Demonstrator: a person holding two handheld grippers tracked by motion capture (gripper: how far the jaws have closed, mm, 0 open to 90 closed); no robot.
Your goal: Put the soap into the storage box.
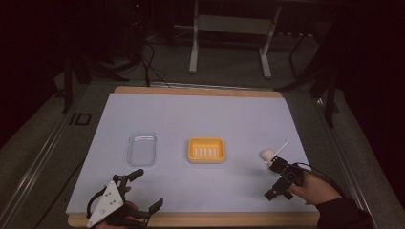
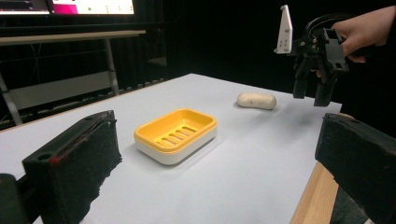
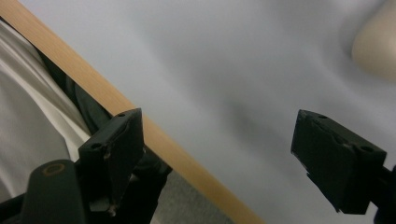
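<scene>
Unlabelled cream soap bar (image 2: 256, 100) on the sheet, just beside the right tool (image 2: 314, 95), jaws wide, empty.

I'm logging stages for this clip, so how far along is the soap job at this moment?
Nothing looks done yet: the soap bar lies on the white sheet, apart from the yellow soap dish, which holds nothing. In hand: the right gripper hangs just above the table beside the bar, jaws open and empty. The left gripper rests open near the front edge. Left, probably: grasping the bar and setting it in the dish.
</scene>
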